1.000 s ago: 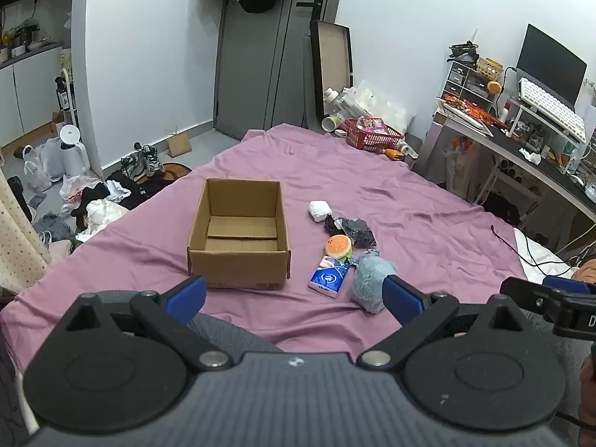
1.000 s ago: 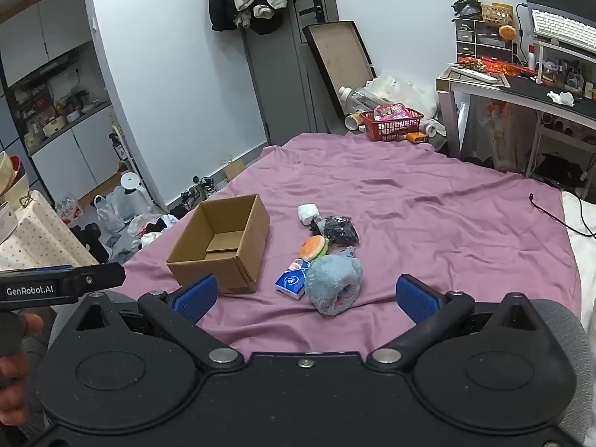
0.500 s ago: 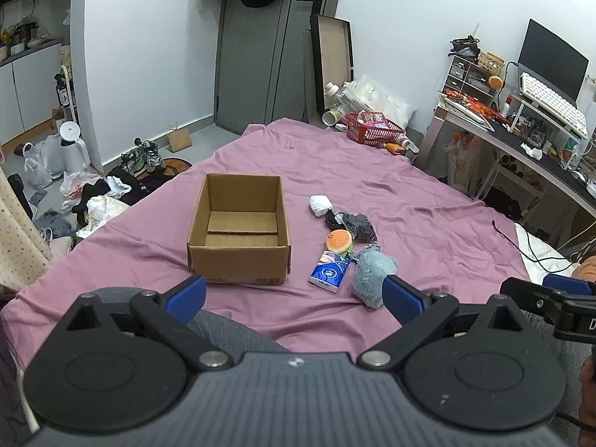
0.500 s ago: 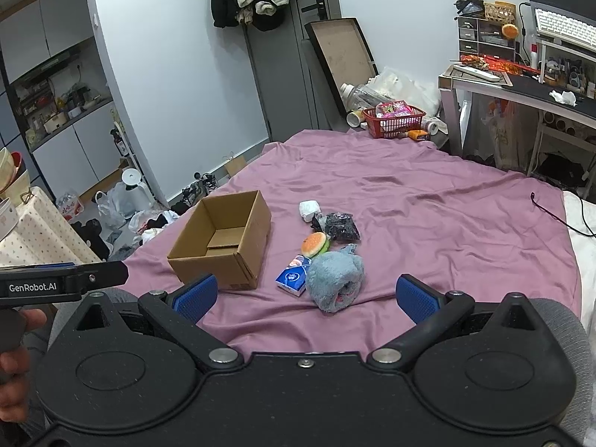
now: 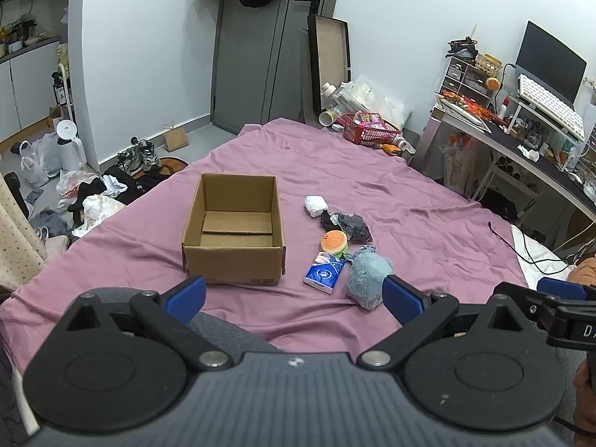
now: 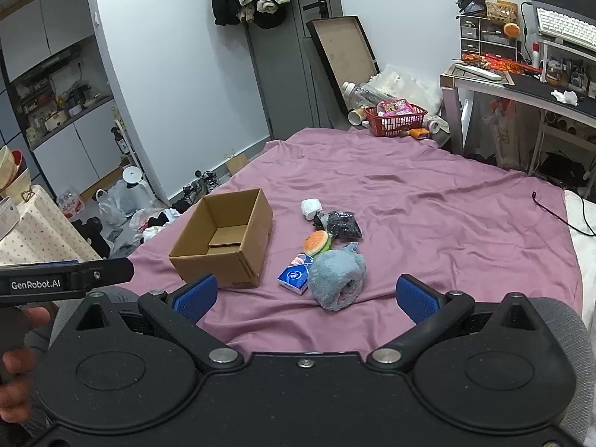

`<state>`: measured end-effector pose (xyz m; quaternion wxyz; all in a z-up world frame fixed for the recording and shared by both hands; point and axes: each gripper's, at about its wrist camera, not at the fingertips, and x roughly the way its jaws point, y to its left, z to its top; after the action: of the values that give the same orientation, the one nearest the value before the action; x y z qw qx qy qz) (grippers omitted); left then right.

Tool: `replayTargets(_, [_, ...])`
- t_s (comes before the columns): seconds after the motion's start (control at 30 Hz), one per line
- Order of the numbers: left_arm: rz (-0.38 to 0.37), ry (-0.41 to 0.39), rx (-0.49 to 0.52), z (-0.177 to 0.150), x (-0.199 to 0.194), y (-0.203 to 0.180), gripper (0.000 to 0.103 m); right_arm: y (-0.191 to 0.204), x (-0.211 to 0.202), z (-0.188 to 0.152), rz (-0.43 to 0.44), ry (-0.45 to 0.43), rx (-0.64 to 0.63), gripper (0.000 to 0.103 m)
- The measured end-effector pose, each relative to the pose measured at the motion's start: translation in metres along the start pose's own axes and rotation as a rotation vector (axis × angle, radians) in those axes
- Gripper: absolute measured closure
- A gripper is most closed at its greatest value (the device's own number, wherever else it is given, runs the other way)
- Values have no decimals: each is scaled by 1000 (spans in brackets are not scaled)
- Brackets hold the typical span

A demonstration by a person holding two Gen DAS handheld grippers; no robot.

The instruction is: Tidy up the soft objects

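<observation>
Hovering above the near edge of the bed [image 5: 409, 193], the left gripper [image 5: 294, 296] and right gripper [image 6: 305, 294] both hold their jaws spread wide and empty. Near the bed's middle an open cardboard box [image 5: 234, 227] sits beside a grey plush toy [image 6: 337, 279], burger toy [image 6: 316, 243], blue tissue pack [image 6: 295, 278] with unreadable print, black bundle [image 6: 342, 225] and white wad [image 6: 311, 206]. "GenRobot.AI" reads on the left gripper's side, cut off at the frame edge.
</observation>
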<state>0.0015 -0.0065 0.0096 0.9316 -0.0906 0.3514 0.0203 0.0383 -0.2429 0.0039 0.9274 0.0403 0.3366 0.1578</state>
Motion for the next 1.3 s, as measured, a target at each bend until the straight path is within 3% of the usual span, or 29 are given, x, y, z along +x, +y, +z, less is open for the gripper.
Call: replayTargets(1.3, [-5, -8, 21, 5, 15, -12, 3, -13, 18, 3, 18, 37, 37, 0])
